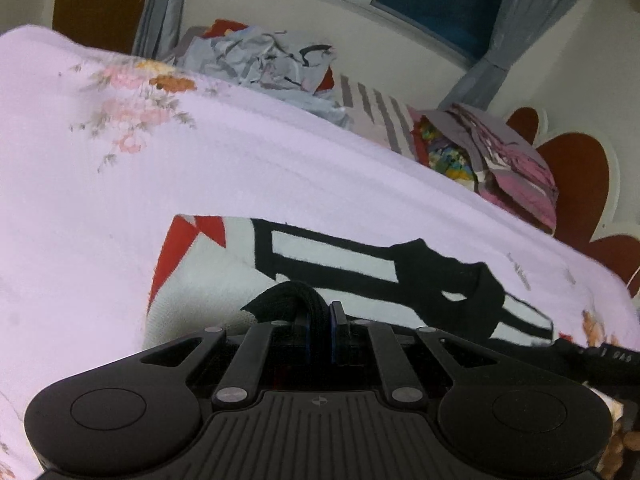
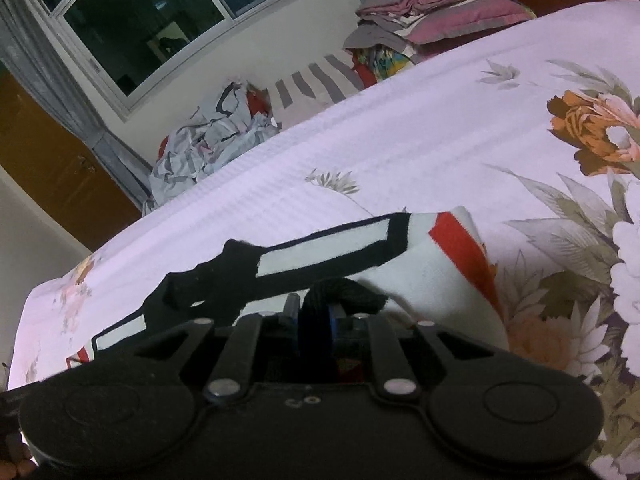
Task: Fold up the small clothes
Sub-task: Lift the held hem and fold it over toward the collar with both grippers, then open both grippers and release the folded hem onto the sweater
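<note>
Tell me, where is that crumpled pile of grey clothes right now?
The crumpled grey pile lies at the bed's far edge below the window, left of the folded stack in the right wrist view, well beyond the white garment both grippers hold.

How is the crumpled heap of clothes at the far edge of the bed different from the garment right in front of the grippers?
The crumpled clothes heap is bunched and untouched; the white garment lies flat, its black trim pinched by both grippers. The heap looks greyish, the garment white with red patches. Both rest on the floral bedsheet.

I see the bed [image 1: 280,168] under a floral lilac sheet; white-red-black garment [image 1: 328,264] lies flat on it, crumpled grey clothes [image 1: 264,60] and folded stack [image 1: 500,152] beyond the garment.
</note>
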A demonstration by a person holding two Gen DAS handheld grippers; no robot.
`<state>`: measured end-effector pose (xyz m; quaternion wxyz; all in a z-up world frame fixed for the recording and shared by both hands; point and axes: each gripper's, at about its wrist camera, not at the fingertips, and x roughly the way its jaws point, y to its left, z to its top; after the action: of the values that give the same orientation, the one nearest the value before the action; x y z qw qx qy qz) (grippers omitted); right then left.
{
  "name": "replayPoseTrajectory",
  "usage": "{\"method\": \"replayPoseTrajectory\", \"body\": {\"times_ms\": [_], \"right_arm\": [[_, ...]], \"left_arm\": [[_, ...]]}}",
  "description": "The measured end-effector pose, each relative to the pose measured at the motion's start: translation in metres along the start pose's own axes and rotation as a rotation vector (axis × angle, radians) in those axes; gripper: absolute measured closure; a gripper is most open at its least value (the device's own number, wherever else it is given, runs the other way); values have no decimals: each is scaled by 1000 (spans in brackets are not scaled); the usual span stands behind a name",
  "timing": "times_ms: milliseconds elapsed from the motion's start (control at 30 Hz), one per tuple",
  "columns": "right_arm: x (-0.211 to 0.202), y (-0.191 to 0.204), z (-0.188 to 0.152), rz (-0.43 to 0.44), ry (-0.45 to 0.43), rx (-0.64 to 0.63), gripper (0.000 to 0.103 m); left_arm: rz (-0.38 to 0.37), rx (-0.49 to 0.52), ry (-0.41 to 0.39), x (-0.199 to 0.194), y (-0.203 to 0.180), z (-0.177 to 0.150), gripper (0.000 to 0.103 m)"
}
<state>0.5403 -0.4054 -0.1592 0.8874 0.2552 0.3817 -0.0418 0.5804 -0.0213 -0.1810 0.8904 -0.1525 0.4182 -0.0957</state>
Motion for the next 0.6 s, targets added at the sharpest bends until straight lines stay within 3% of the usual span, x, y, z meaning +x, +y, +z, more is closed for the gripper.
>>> {"method": "replayPoseTrajectory", "body": {"times_ms": [133, 167, 200, 233, 267, 300, 367, 600], "right_arm": [[1, 0, 3, 5, -4, -12, 82], [-1, 0, 4, 10, -16, -6, 74], [-4, -1, 6, 16, -39, 2, 59], [-7, -2, 8, 14, -67, 4, 50], [-10, -1, 10, 8, -90, -3, 39], [-10, 0, 12, 9, -93, -17, 41], [-11, 1, 15, -2, -91, -51, 44], [-13, -5, 15, -20, -123, -69, 45]], "left_arm": [[-15, -33, -1, -5, 2, 5, 94], [-16, -40, -12, -8, 3, 7, 90], [-16, -47, -26, -10, 3, 10, 77], [-15, -58, -52, -15, 4, 12, 64], [-5, -67, -89, -19, 5, 14, 39], [14, -63, -127, -24, 5, 15, 32], [31, -35, -154, -28, 6, 17, 32], [50, 60, -108, -20, 5, 2, 32]]}}
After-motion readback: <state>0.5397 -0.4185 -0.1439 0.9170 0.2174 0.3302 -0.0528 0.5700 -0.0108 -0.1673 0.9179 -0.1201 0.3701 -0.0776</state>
